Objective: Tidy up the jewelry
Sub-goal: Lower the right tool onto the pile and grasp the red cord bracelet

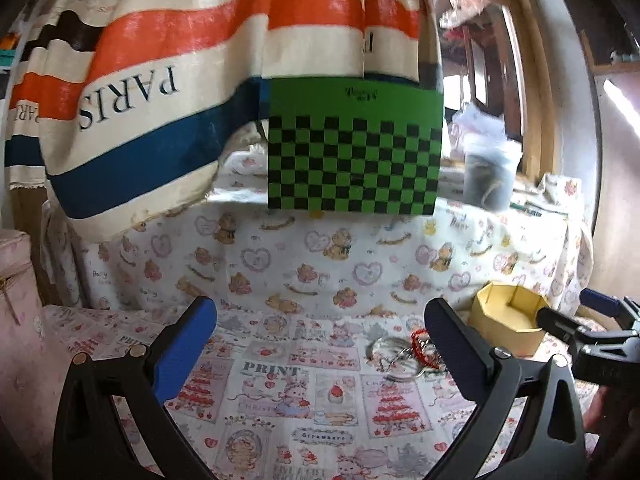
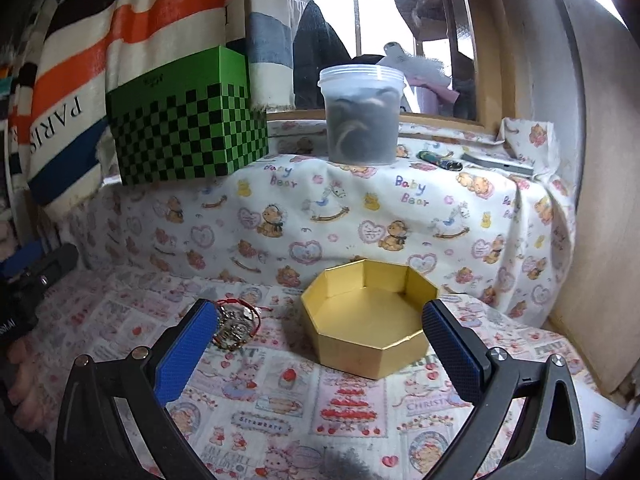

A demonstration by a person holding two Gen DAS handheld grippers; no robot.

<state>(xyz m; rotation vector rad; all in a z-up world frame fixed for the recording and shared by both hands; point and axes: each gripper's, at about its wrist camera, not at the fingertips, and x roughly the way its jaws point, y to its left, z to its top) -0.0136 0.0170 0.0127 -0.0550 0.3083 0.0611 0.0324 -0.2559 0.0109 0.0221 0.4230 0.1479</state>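
A small heap of jewelry (image 2: 236, 326), silver rings and a red cord bracelet, lies on the printed cloth beside my right gripper's left fingertip. It also shows in the left wrist view (image 1: 404, 350), just left of the left gripper's right finger. An empty gold octagonal box (image 2: 368, 316) stands to the right of the heap; it shows in the left wrist view (image 1: 510, 312) too. My left gripper (image 1: 320, 336) is open and empty above the cloth. My right gripper (image 2: 320, 334) is open and empty, with the box between its fingers in view.
A green checkered box (image 2: 188, 120) and a lidded plastic tub (image 2: 362, 116) stand on the raised ledge behind. A striped "PARIS" cloth (image 1: 160, 80) hangs at the back left. A pink case (image 1: 16, 300) stands at the left. A lighter (image 2: 440, 160) lies on the ledge.
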